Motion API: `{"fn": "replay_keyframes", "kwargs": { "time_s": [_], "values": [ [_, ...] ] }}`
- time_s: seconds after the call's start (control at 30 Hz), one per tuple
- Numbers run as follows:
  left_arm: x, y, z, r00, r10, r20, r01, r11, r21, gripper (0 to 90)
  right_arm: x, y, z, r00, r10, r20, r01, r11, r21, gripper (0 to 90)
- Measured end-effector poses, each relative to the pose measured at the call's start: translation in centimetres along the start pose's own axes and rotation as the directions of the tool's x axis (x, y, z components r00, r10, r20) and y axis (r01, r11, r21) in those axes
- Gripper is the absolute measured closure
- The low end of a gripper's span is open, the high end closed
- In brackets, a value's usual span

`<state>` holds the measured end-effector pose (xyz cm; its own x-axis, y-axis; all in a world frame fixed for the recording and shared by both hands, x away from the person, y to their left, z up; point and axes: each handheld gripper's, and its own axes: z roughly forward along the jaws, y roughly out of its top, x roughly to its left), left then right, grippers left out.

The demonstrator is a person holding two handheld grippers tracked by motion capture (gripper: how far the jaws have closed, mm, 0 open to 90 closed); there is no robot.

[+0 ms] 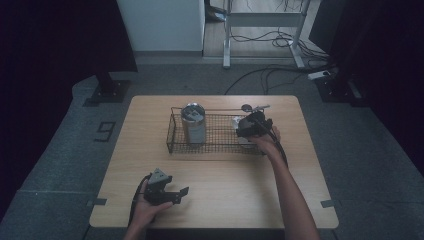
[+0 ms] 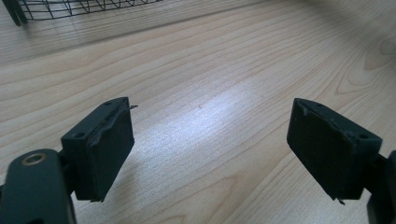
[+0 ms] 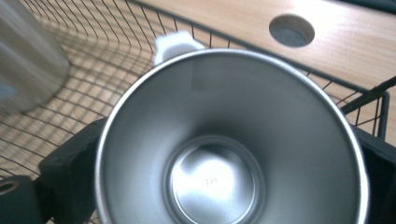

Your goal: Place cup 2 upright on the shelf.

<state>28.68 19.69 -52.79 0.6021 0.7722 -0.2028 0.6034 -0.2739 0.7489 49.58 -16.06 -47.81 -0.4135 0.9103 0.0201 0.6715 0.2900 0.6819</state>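
While the left gripper (image 1: 181,194) rests at the near left of the table (image 1: 300,200) with its 2 jaws spread and empty, the right gripper (image 1: 248,129) straddles the steel cup (image 3: 233,144) inside the wire basket (image 1: 172,135), far right end, whether pressing or loose cannot be told.

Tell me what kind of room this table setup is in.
Probably a lab or office set up for recording, not a kitchen. A lone wooden table stands on grey carpet, loose cables trail across the floor, a desk frame stands behind, and dark curtains flank the space.
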Motion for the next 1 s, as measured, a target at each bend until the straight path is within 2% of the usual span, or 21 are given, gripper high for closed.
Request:
{"fn": "replay_keyframes", "kwargs": {
  "time_s": [0.07, 0.1, 0.23, 0.47, 1.0],
  "values": [
    [0.0, 0.0, 0.0, 1.0, 0.0, 0.001, 0.0, 1.0, 0.0, 15.1, 0.0, 0.0, -0.1, 1.0, 0.007, -0.004, -0.007, 1.0, -0.016, 2.7],
    [0.0, 0.0, 0.0, 1.0, 0.001, 0.0, -0.001, 1.0, 0.001, 15.0, -0.1, 0.1, -0.5, 0.9997, 0.017, -0.017, -0.017, 0.999, -0.044, 1.6],
    [-0.1, 0.0, 0.1, 1.0, 0.002, -0.001, -0.002, 1.0, 0.003, 15.0, -0.2, 0.3, -1.4, 0.9993, 0.026, -0.028, -0.028, 0.994, -0.101, 0.8],
    [-0.1, 0.0, 0.1, 1.0, 0.004, -0.001, -0.004, 1.0, 0.005, 15.1, 0.1, 0.6, -3.0, 0.9997, 0.015, -0.021, -0.019, 0.984, -0.177, 1.3],
    [-0.1, 0.0, 0.1, 1.0, 0.006, -0.001, -0.006, 1.0, 0.006, 15.0, 0.7, 0.4, -4.1, 0.9994, -0.001, -0.035, -0.006, 0.979, -0.205, 2.6]
  ]
}}
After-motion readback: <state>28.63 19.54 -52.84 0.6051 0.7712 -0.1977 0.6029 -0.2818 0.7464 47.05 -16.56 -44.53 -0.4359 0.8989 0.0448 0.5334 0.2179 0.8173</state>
